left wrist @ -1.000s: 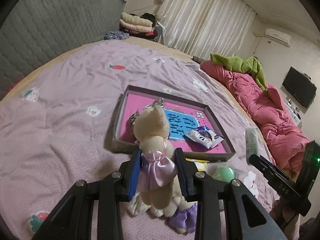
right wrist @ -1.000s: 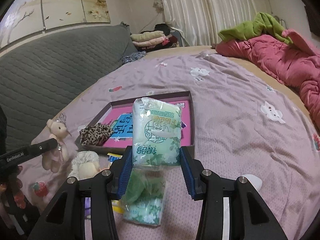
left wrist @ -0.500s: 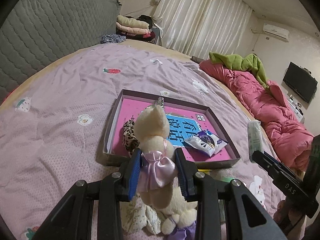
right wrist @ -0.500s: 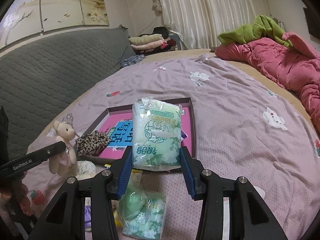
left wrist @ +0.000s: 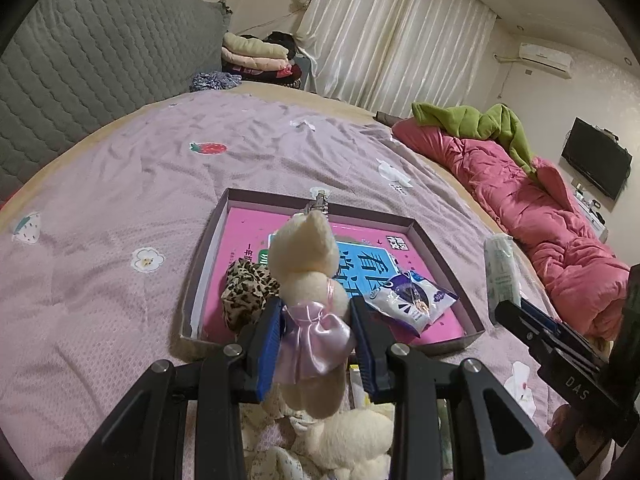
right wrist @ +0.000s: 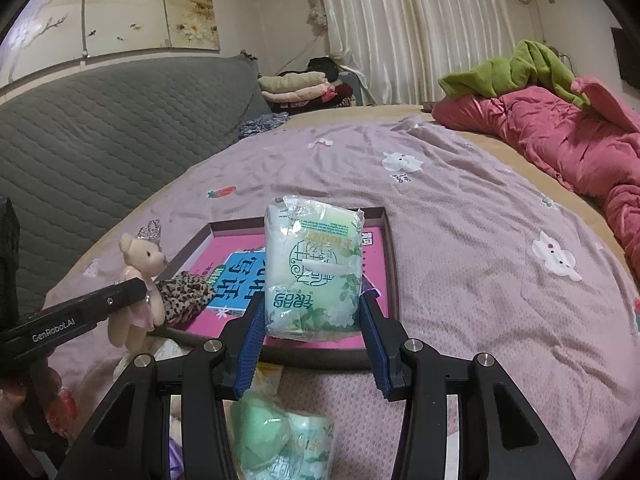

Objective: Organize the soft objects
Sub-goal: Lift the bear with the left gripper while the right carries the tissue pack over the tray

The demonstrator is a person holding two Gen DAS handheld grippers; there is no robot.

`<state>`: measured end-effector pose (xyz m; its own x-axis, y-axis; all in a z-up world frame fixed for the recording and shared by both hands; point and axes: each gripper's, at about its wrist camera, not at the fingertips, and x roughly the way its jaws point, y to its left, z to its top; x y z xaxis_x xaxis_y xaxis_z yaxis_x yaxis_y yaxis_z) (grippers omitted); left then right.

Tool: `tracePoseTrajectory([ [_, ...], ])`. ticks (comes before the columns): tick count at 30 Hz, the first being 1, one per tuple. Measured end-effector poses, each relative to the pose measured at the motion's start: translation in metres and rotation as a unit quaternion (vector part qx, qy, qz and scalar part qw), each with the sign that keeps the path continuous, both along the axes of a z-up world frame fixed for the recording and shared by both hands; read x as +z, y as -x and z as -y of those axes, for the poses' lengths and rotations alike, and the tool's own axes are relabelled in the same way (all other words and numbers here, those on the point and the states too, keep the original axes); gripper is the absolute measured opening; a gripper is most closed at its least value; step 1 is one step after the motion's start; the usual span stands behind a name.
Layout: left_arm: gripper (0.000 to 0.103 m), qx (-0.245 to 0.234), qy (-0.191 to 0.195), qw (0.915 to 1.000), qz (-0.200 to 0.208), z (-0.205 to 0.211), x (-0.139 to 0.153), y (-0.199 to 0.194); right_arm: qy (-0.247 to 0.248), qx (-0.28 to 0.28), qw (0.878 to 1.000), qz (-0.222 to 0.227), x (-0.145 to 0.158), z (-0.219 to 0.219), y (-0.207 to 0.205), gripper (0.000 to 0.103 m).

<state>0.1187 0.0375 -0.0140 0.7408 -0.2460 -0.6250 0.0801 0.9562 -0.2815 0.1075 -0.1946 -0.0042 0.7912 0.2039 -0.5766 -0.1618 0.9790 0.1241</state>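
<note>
My left gripper [left wrist: 316,340] is shut on a cream teddy bear [left wrist: 308,264] in a pink satin dress, held above the near edge of a shallow box [left wrist: 436,236] with a pink bottom. The bear [right wrist: 138,264] and the left gripper [right wrist: 120,300] also show in the right wrist view. My right gripper [right wrist: 312,336] is shut on a pale green tissue pack [right wrist: 314,272], held upright over the box's near right rim [right wrist: 390,264]. In the box lie a leopard-print scrunchie [left wrist: 246,292] and a white-and-purple packet [left wrist: 412,300].
Below the grippers on the purple bedsheet lie another cream plush [left wrist: 352,444], a green ball [right wrist: 256,436] and a second green pack [right wrist: 308,444]. A red quilt [left wrist: 540,216] with green cloth lies at the right. A grey headboard [right wrist: 100,128] stands at the left.
Both grippers have risen and moved forward toward the box with their loads. The plush and green items on the sheet now lie lower in both views.
</note>
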Motion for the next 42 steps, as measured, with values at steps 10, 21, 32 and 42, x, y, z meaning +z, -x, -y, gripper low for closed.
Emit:
tracePoseTrajectory([
  [10, 0.034, 0.008, -0.003, 0.9999, -0.008, -0.002, -0.005, -0.013, 0.012, -0.014, 1.000, 0.010, 0.002, 0.002, -0.011, 0.047],
  [21, 0.034, -0.005, -0.014, 0.9996, -0.022, 0.010, -0.015, -0.032, 0.022, -0.018, 1.000, 0.009, 0.001, 0.002, -0.025, 0.047],
  [32, 0.034, -0.007, -0.029, 0.9990, -0.034, 0.018, -0.024, -0.051, 0.040, -0.011, 0.999, -0.024, -0.015, 0.000, -0.044, 0.047],
  [42, 0.034, -0.014, -0.032, 0.9976, -0.059, 0.019, -0.035, -0.059, 0.064, -0.008, 0.995, -0.077, -0.039, -0.001, -0.059, 0.048],
])
